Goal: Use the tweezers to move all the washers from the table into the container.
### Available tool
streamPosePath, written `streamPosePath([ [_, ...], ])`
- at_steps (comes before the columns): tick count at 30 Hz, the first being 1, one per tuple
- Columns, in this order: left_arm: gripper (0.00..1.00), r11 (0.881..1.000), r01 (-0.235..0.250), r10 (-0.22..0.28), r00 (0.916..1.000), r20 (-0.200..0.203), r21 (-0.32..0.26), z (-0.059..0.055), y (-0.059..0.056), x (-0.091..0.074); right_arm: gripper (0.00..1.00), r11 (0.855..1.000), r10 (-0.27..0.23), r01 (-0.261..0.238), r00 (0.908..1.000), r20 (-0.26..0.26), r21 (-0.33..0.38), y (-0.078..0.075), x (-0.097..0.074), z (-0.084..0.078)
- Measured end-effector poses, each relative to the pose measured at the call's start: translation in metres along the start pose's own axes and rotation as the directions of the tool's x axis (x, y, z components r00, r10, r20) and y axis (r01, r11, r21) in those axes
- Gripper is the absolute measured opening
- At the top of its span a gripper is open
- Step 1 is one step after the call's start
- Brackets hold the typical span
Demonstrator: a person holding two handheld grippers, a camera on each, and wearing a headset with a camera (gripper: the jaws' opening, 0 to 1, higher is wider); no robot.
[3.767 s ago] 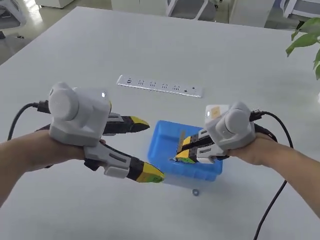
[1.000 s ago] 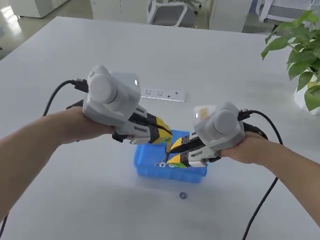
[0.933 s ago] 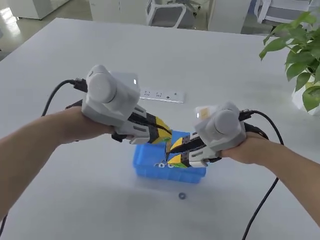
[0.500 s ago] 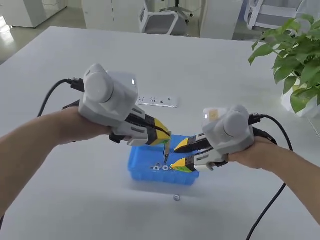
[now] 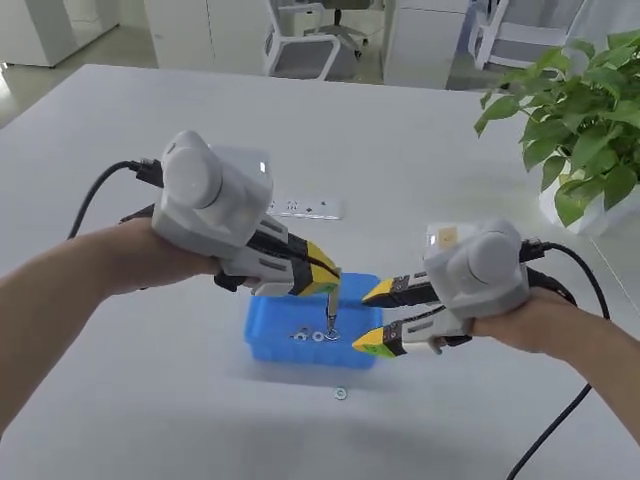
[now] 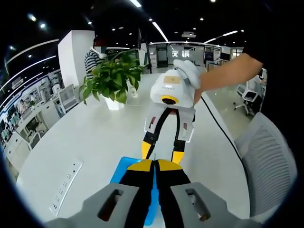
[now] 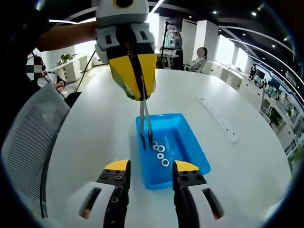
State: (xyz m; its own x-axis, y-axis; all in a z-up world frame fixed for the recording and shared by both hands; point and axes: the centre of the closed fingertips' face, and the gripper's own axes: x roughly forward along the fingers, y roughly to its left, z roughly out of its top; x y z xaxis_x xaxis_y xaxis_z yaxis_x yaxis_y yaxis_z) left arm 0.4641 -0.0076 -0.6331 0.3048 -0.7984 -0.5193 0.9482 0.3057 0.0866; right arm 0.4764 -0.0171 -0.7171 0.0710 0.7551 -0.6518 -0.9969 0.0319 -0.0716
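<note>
Tweezers (image 5: 331, 312) now hang from my left gripper (image 5: 322, 280), which clamps them, tips down in the blue tray (image 5: 262, 338) among washers (image 7: 160, 155). My right gripper (image 5: 368, 318) has let go and backed off to the right, jaws wide. One loose washer (image 5: 341, 394) lies on the table (image 5: 150, 400), just on the near side of the tray.

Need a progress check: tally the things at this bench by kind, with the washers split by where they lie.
Washers in the blue container: 3
Washer on the table: 1
Tweezers: 1
Blue container: 1
Power strip: 1
Potted plant: 1
Total: 8
</note>
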Motion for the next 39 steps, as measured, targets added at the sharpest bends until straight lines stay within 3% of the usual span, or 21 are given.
streamPosePath([
  [7,0.05,1.0,0.029,-0.029,0.9996,0.004,0.003,0.003,-0.011,0.005,0.44,0.999,-0.024,0.024,0.9997,-0.003,0.026,0.007,-0.011,-0.007],
  [21,0.05,0.998,0.064,-0.064,0.9979,0.005,0.003,-0.005,-0.026,0.019,0.64,0.99,-0.069,0.072,0.9972,-0.03,0.122,0.023,-0.022,-0.033],
  [39,0.05,0.995,0.104,-0.104,0.9943,-0.021,0.001,-0.021,-0.041,0.034,0.92,0.978,-0.113,0.111,0.9936,0.002,0.175,0.033,-0.026,-0.036],
])
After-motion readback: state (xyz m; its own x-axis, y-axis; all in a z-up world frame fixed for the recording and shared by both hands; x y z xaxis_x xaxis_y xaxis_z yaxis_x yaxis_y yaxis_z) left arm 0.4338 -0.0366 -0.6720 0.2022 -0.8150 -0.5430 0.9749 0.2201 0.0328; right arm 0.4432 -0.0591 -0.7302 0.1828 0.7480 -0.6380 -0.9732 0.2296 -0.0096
